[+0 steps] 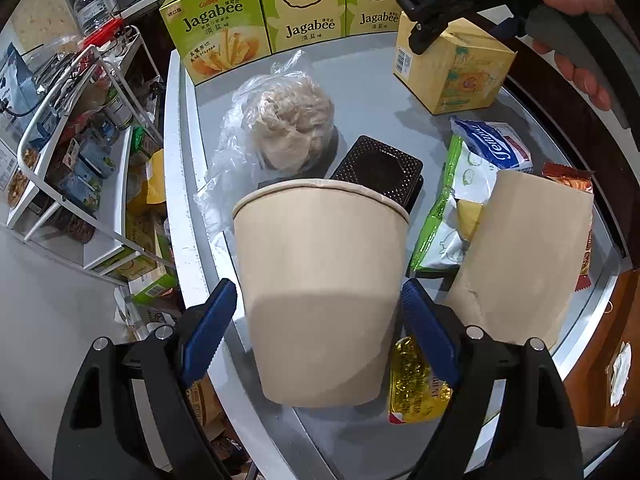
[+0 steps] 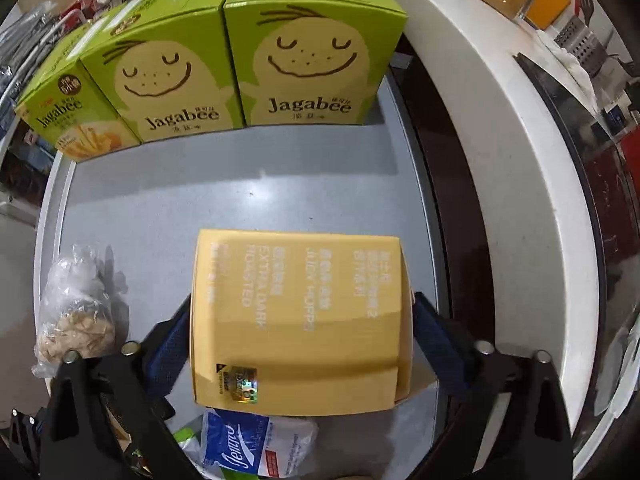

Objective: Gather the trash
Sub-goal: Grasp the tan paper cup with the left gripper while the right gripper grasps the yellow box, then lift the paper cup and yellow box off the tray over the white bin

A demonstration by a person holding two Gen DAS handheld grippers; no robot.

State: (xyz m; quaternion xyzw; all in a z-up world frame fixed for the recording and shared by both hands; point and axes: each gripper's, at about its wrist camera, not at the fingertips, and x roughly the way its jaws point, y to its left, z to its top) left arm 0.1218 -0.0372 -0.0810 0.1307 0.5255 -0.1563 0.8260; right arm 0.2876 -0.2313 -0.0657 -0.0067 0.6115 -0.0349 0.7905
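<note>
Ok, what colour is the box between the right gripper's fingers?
Yellow, with white lettering on top. The right wrist view shows it best.

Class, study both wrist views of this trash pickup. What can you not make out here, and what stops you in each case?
- Inside of the paper cup: left wrist view, its own wall hides it.
- Whether the right gripper pads press the yellow box: right wrist view, the box covers its sides.
- Gold packet label: left wrist view, cup and gripper finger overlap it.
- Tissue pack: right wrist view, cut off by the bottom edge.
</note>
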